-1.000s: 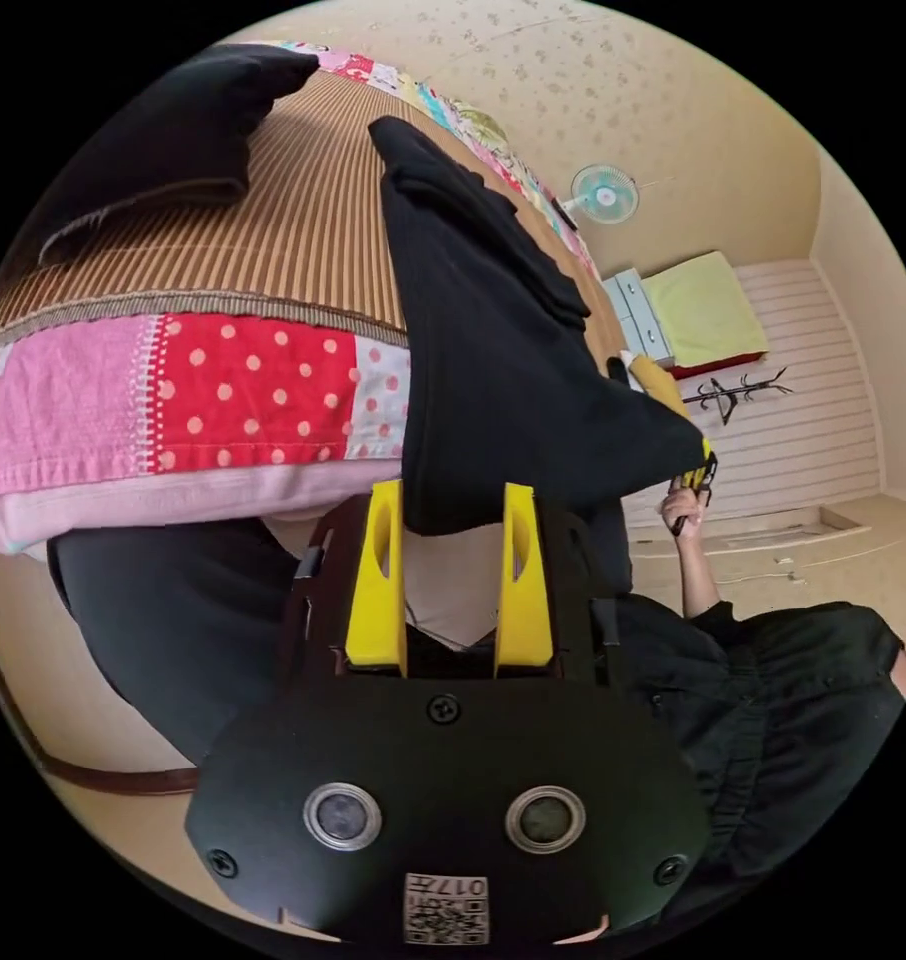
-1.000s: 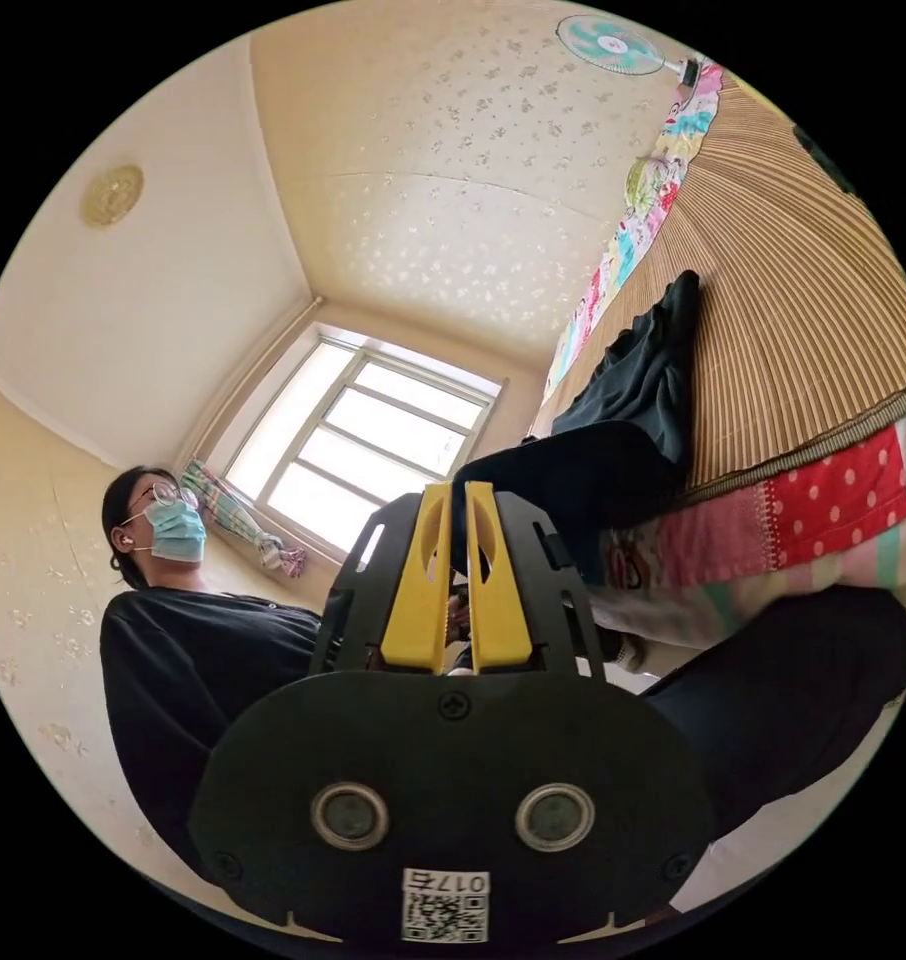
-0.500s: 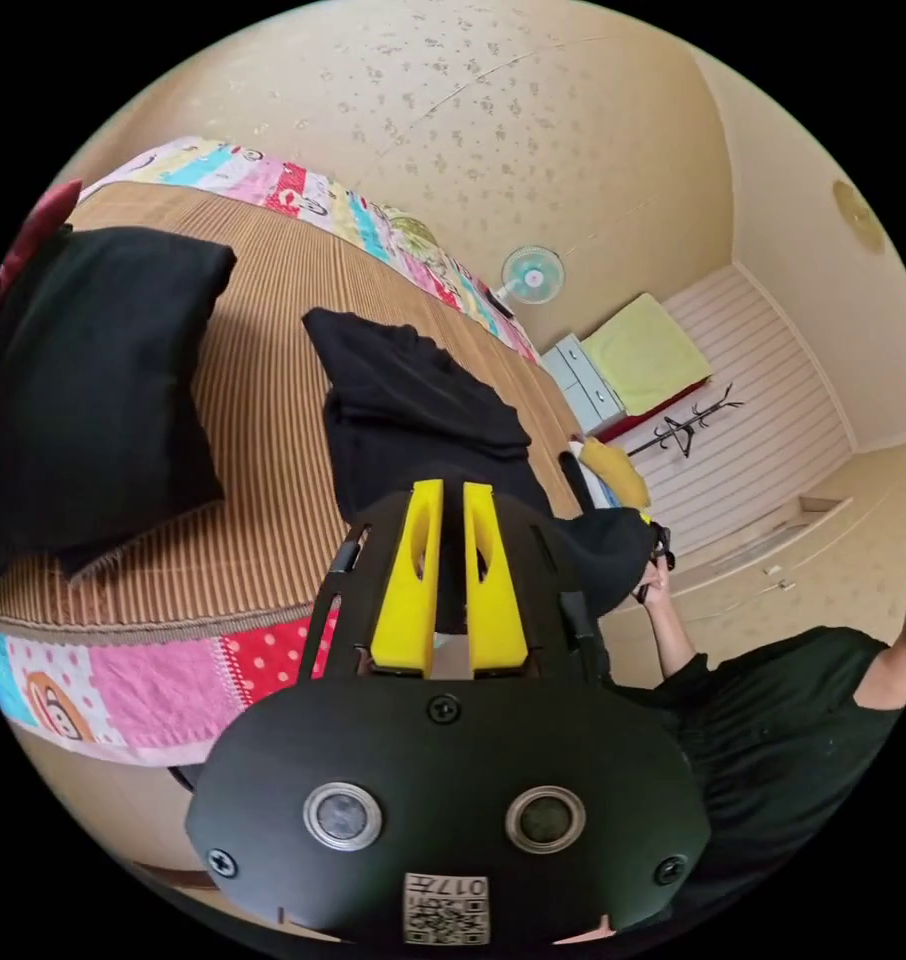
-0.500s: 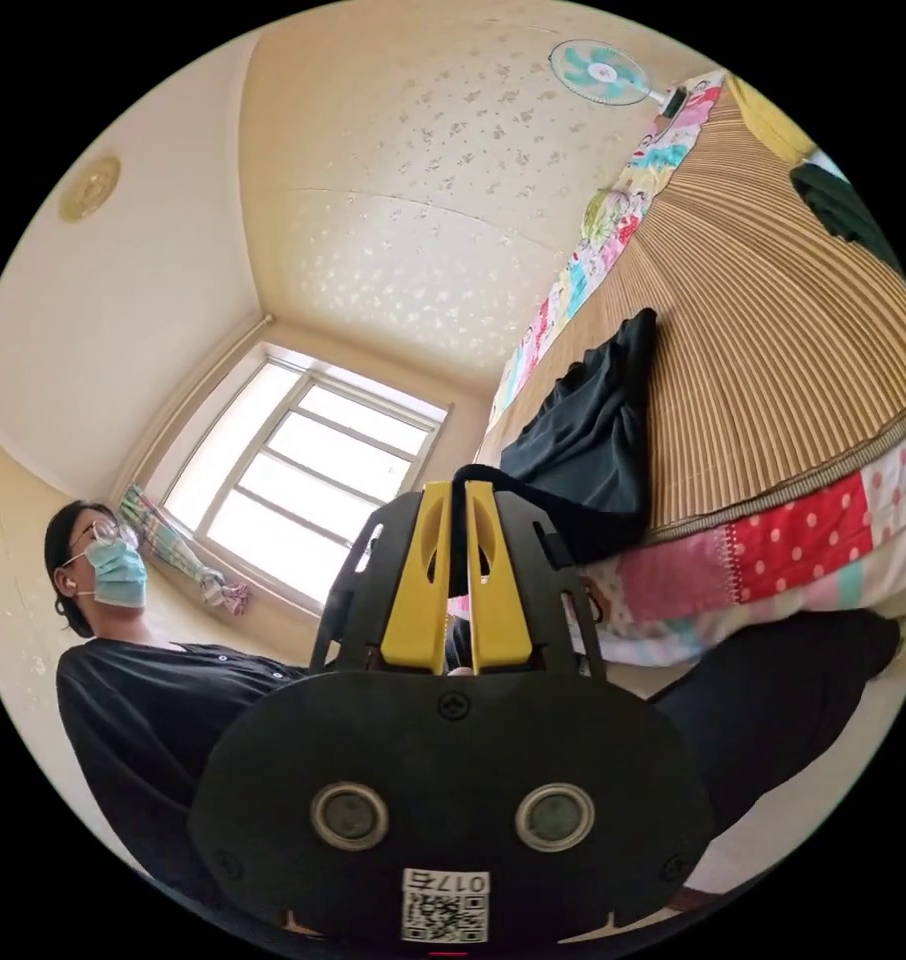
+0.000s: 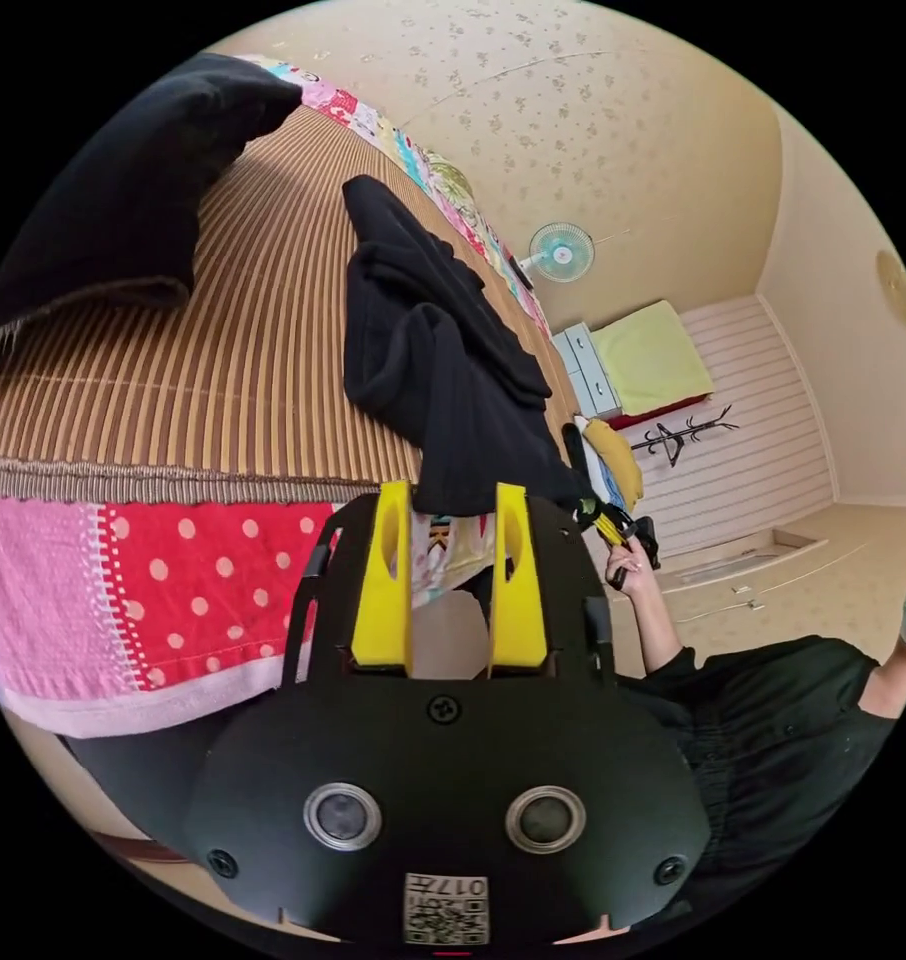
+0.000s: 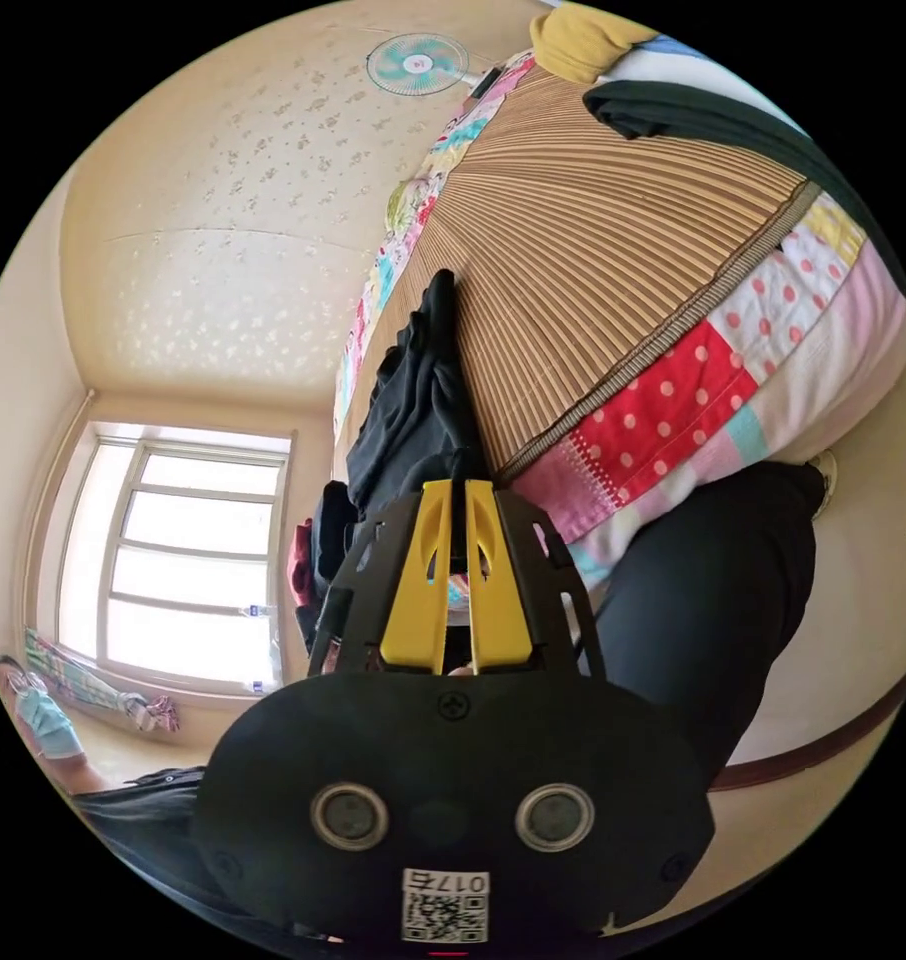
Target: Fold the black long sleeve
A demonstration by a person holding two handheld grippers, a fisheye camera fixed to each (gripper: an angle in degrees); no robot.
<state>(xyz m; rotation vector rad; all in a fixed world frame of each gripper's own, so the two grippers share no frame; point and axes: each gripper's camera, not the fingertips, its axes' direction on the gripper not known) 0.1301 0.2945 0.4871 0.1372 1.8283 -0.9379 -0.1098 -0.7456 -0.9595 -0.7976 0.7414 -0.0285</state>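
The black long sleeve (image 5: pixel 443 370) lies bunched on the striped mat, its near end hanging over the bed edge. My left gripper (image 5: pixel 451 488) is open, its yellow jaws wide apart, and the garment's hanging edge sits between the tips without being pressed. In the left gripper view a hand holds my right gripper (image 5: pixel 613 525) at the garment's other corner. In the right gripper view the right gripper (image 6: pixel 458 487) is shut on a fold of the black long sleeve (image 6: pixel 418 410), which trails up onto the mat.
A striped bamboo mat (image 5: pixel 223 350) covers the bed, over a patchwork quilt (image 5: pixel 173 590). A black cushion (image 5: pixel 123 190) lies on the mat. Dark green (image 6: pixel 693 115) and yellow clothes (image 6: pixel 583 35) sit at the far end. The person stands close to the bed edge; a window (image 6: pixel 173 560) lies behind.
My left jaws, nearly closed on the cloth half a second ago, now stand wide apart. Both cameras have rolled and dropped toward the bed edge. The right gripper keeps its hold.
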